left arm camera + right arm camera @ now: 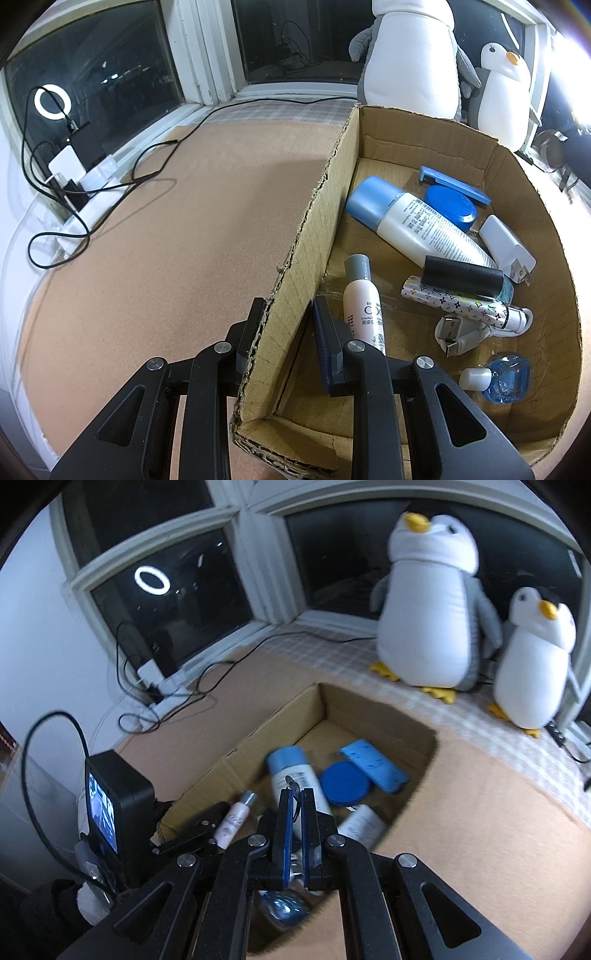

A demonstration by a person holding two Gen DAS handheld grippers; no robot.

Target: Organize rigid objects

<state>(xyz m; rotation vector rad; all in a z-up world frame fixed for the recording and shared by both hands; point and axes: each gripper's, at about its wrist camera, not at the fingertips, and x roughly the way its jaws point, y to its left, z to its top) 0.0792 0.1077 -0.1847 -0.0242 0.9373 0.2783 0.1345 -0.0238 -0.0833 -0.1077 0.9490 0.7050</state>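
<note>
— Cardboard hides a good deal: the box [546, 236] wall covers the lower end of the white bottle [364, 306], so its label reads only "CO" and some small print I cannot make out.

— And the left claw [286, 314]?

— It straddles the box's left wall, one finger outside, one inside, pads touching or nearly touching the board; I cannot tell whether it truly grips. Just right of its inner finger lies that white bottle; further right, a patterned tube [454, 301] and a USB cable [458, 332].

— The right claw [294, 797]?

— It hangs over the box [207, 775], tilted down, fingers nearly together and clamped on a small dark metal piece [292, 784] (too blurred to name). Directly beyond its tips sits the blue-capped bottle [291, 771], its print unreadable there; a round blue lid [343, 782] lies just right.
</note>
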